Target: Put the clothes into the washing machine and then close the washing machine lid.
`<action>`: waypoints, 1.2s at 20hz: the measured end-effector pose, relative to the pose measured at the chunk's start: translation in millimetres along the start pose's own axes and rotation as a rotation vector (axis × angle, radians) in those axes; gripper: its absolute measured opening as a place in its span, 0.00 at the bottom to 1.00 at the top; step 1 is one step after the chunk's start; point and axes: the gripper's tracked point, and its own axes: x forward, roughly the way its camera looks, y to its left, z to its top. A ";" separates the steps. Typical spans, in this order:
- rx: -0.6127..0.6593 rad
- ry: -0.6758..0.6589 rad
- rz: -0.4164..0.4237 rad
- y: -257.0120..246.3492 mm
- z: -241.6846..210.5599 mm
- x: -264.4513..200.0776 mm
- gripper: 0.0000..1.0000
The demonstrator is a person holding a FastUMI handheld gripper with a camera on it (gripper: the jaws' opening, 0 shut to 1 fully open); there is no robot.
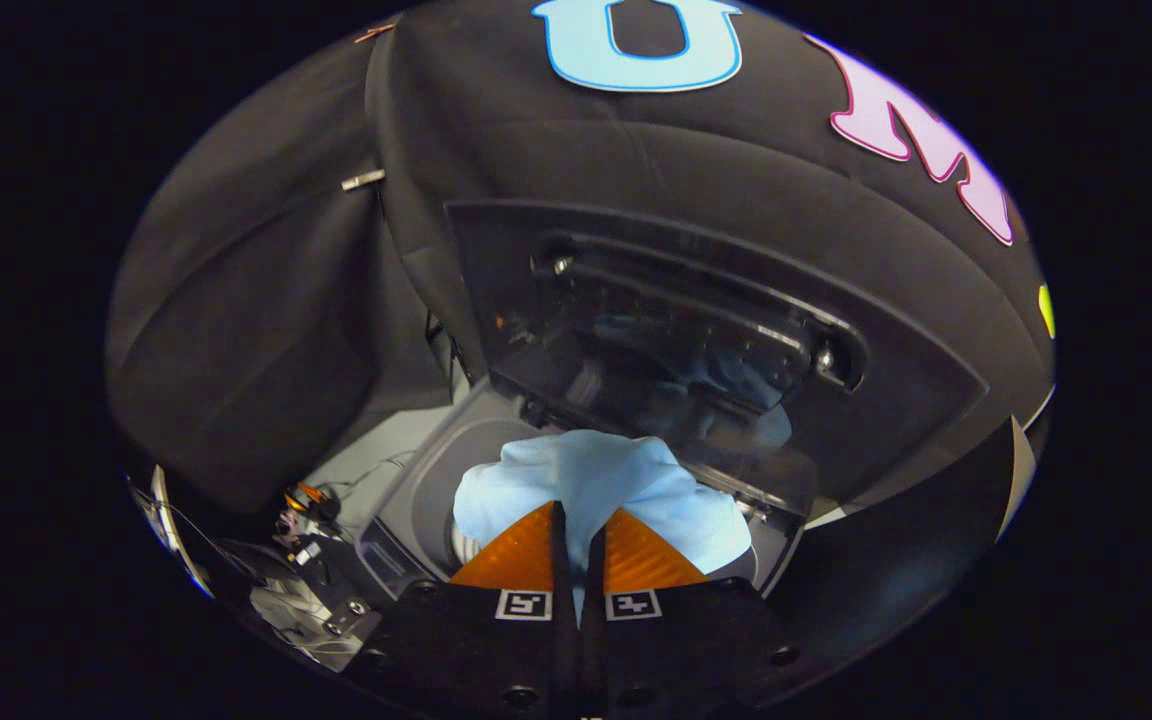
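We see the gripper (577, 520) with its two fingers almost together, only a thin gap between; they pinch a fold of the light blue cloth (601, 490), so the jaws are clamped on it. The cloth bunches just ahead of the fingertips and spreads to left and right of them; it hangs over the round opening of the washing machine (406, 520), w/ the drum rim visible at the left under the cloth. The lid (676, 340) stands open, upright at the far side of the opening; it is dark and glossy, and a blue reflection shows in it. At the near left, beside the machine, some cables and small equipment (301, 520) lie on the floor; we cannot tell what exactly they are.
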 end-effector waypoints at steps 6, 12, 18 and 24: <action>0.051 0.050 0.001 -4.2 -10.3 9.1 0.06; 0.024 -0.029 0.043 7.2 5.8 5.5 0.54; 0.011 -0.065 0.056 12.3 13.3 -3.0 0.96; -0.006 -0.236 0.119 28.8 50.5 -28.0 0.95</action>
